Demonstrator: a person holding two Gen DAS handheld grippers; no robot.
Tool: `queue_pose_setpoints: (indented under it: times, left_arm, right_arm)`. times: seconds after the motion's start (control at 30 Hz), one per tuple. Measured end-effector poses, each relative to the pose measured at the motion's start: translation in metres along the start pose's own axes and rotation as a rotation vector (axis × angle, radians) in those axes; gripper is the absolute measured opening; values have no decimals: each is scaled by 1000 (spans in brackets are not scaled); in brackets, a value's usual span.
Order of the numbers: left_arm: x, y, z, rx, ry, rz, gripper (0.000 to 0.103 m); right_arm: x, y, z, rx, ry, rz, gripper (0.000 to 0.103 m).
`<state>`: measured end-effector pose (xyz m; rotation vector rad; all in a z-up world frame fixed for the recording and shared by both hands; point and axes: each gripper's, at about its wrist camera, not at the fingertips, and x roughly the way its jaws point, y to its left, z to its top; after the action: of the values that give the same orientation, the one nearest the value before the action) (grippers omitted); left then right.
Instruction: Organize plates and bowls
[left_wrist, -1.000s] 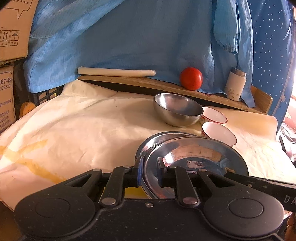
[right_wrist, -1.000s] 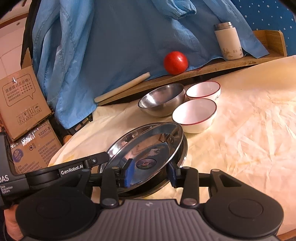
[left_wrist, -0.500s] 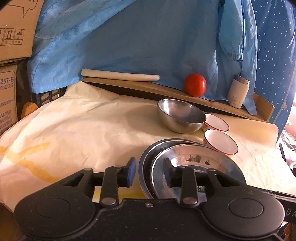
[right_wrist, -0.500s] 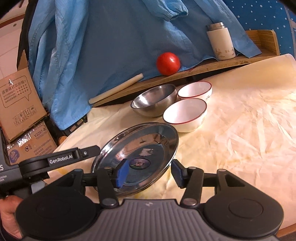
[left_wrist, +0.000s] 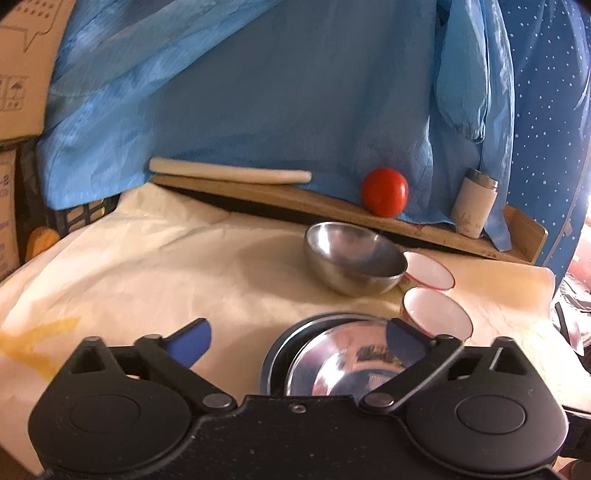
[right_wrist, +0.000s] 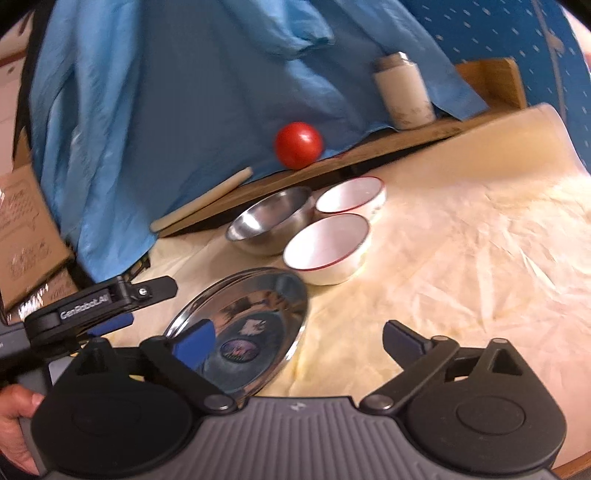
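Opening wide: left gripper (left_wrist: 299, 339), right gripper (right_wrist: 299, 341); stacked steel plates (right_wrist: 255, 325) released.

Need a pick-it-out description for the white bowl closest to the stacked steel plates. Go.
Start at the wooden board along the back of the cream-covered table, where the red tomato sits. In front of it are a steel bowl and two white, red-rimmed bowls. Yours is the nearer white bowl, right beside the stacked steel plates; its twin sits behind it.

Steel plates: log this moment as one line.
steel plates: stacked on table | left gripper: opening, holds nothing | right gripper: opening, holds nothing | steel bowl, two white bowls: unstacked
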<state>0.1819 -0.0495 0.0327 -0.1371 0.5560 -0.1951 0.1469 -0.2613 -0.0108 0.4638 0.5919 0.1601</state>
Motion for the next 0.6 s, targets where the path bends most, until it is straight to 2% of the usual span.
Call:
queue_pose_setpoints:
  times: [0.27, 0.47, 0.6]
  left_arm:
    - [28, -29, 15, 77, 40, -18, 102]
    - [54, -49, 30, 125, 96, -45, 102]
    - [76, -60, 40, 121, 151, -82, 102]
  right_arm:
    - [7, -24, 17, 25, -15, -20, 103]
    - [15, -32, 32, -5, -33, -92, 103]
    - [27, -39, 44, -11, -23, -150, 103]
